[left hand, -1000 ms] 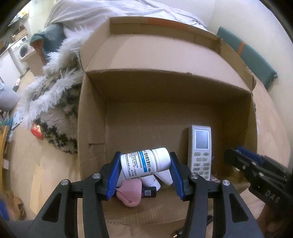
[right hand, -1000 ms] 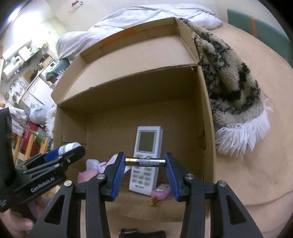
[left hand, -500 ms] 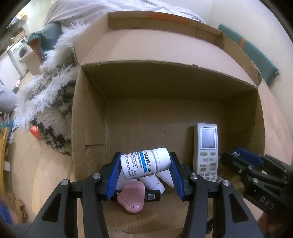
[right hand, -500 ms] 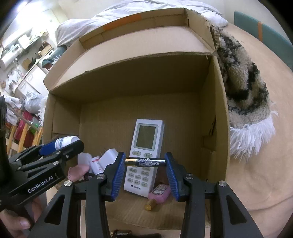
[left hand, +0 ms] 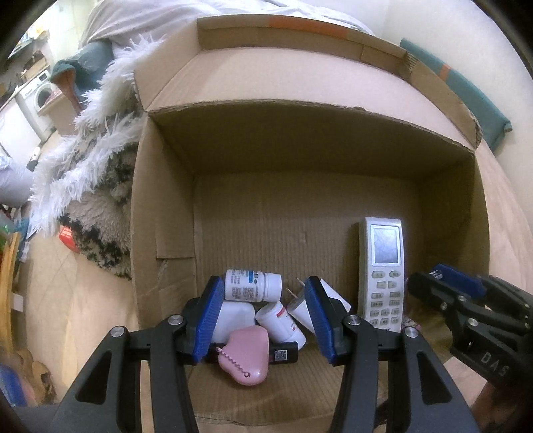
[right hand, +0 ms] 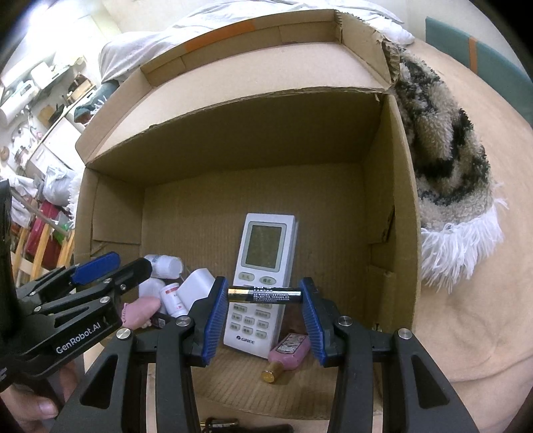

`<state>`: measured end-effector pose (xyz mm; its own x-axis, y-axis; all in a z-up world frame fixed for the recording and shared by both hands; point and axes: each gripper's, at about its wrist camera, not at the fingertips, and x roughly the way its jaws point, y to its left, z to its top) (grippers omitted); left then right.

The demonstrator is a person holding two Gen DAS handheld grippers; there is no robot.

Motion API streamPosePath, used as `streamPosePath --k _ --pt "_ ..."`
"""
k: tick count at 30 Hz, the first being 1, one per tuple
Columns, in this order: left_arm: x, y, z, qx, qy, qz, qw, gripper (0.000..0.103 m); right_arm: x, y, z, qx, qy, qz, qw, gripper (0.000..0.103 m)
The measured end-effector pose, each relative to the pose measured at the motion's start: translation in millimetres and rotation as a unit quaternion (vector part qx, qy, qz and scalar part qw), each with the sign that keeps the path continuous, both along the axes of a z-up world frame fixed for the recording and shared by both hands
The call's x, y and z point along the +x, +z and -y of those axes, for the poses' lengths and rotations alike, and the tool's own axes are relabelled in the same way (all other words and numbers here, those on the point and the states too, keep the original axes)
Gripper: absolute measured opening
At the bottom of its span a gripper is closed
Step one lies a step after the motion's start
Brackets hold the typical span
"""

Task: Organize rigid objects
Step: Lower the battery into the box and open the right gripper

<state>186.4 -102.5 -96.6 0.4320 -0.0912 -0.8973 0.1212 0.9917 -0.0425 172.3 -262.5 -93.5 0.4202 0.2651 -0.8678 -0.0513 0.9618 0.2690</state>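
An open cardboard box (left hand: 166, 206) (right hand: 389, 206) lies in front of both grippers. My left gripper (left hand: 263, 309) is open and empty over the box's near left corner. The white pill bottle (left hand: 252, 285) (right hand: 163, 266) lies on a pile below it, with another white bottle (left hand: 279, 321), a white plug (left hand: 301, 306) and a pink heart-shaped case (left hand: 248, 356). My right gripper (right hand: 265, 296) is shut on a black and gold battery (right hand: 265, 295), held crosswise above a white remote control (right hand: 263, 283) (left hand: 383, 269).
A pink bottle with a gold cap (right hand: 288, 349) lies by the remote's near end. A shaggy black and white rug (right hand: 446, 160) (left hand: 93, 186) lies against the box's sides. A dark object (right hand: 216, 424) lies outside the box's near edge. A bed with grey bedding (left hand: 166, 20) stands behind.
My left gripper has opened and the white pill bottle has dropped onto the pile in the box. Both grippers have moved closer to the box. The right gripper still holds the battery.
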Motion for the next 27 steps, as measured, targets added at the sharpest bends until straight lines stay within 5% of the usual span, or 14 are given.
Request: streamPosePath --k 6,10,15,27 --pt "1 1 -3 0.002 0.000 0.001 1.0000 0.048 0 0 2 0.006 -0.001 0.003 1.000 0.046" --pt "1 2 -2 0.012 -0.005 -0.003 0.9999 0.060 -2 3 2 0.003 0.000 0.011 1.000 0.046" --pt "-2 8 4 0.022 -0.009 0.002 0.9997 0.065 -4 11 6 0.022 -0.009 0.026 0.999 0.071" --pt "-2 8 0 0.019 -0.001 -0.005 0.9998 0.066 -2 10 8 0.034 -0.010 0.019 0.999 0.075"
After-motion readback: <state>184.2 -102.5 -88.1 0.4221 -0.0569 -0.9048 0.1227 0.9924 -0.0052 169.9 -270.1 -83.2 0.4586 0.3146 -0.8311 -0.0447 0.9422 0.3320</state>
